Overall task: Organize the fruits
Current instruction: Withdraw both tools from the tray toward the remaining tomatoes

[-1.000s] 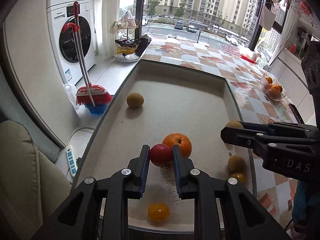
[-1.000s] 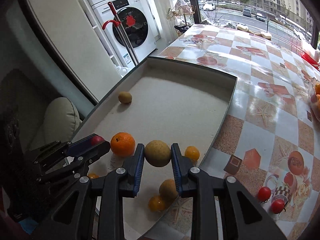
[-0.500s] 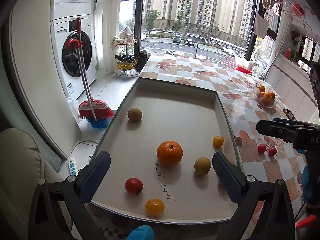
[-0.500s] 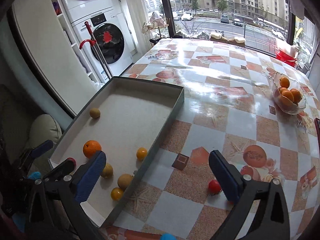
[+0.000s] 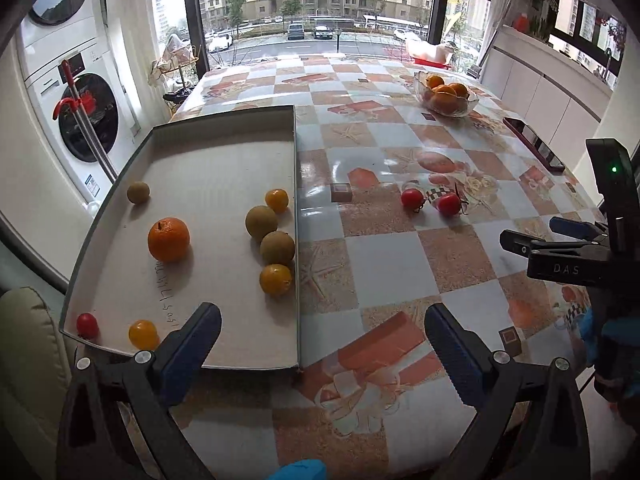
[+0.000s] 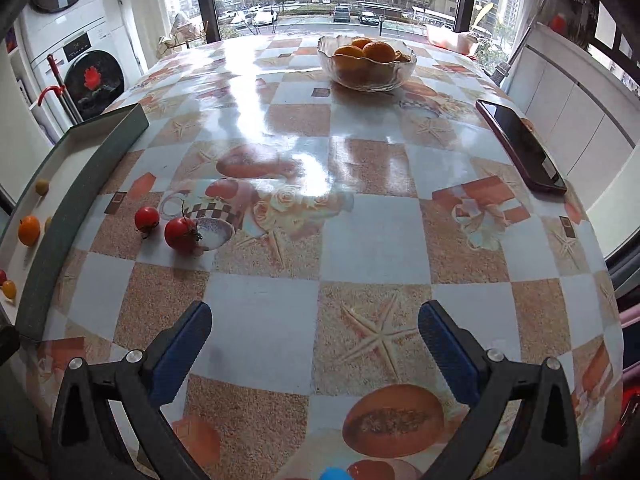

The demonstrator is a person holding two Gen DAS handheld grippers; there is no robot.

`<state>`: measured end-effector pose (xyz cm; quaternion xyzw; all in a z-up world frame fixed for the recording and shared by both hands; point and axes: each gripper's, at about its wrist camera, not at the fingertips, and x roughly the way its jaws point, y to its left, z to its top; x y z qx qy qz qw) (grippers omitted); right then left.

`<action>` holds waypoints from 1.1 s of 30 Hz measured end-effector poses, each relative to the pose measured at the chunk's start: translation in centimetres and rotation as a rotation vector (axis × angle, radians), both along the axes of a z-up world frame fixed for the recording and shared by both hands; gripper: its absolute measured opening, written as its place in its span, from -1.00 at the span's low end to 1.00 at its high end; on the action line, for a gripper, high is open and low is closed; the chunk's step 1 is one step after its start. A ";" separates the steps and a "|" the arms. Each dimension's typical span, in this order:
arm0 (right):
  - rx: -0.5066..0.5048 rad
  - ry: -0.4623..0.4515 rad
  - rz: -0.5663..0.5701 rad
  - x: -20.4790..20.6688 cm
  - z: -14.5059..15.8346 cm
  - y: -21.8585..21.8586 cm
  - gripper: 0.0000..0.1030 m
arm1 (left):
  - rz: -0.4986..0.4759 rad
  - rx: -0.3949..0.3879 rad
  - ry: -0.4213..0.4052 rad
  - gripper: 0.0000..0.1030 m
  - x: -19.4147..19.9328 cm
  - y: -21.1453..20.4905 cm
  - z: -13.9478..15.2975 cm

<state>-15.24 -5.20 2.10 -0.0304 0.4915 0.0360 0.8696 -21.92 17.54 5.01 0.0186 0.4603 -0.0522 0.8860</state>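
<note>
The tablecloth is gleaming glossy and smooth. The tray's floor is looking matt, like cardboard. The fruit bowl is showing clear, rippled glass. The phone is shining glossy.

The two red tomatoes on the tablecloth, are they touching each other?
Apart. The right wrist view shows a strip of tablecloth between the smaller tomato and the bigger tomato; the left wrist view shows the gap too.

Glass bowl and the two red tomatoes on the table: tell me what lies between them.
Nothing stands there. In the right wrist view, only bare patterned tablecloth runs from the tomatoes to the glass bowl; the phone lies off to the right.
</note>
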 end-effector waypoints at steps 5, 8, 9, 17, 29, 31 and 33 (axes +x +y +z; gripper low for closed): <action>0.001 0.006 0.008 -0.5 -1.0 -1.0 1.00 | -0.023 0.021 0.044 0.98 0.3 -2.6 -0.6; 0.001 -0.017 0.009 -0.7 -1.0 -0.9 1.00 | -0.019 0.076 0.066 0.98 0.0 -3.7 -1.7; 0.000 -0.010 0.010 -0.5 -1.0 -0.9 1.00 | -0.017 0.083 0.066 0.98 -0.2 -3.8 -1.8; 0.078 -0.012 0.144 1.6 0.2 2.6 0.96 | 0.026 0.027 0.030 0.98 0.1 -2.2 0.0; 0.081 -0.039 0.304 3.7 0.0 7.2 -0.53 | 0.039 0.068 -0.009 0.98 2.9 -2.5 1.5; 0.097 -0.070 0.270 3.3 0.6 5.9 -0.53 | 0.023 0.068 -0.011 0.98 3.7 -3.7 1.5; 0.122 -0.088 0.212 3.1 1.1 3.7 -0.53 | 0.016 0.069 0.000 0.98 5.1 -5.2 0.9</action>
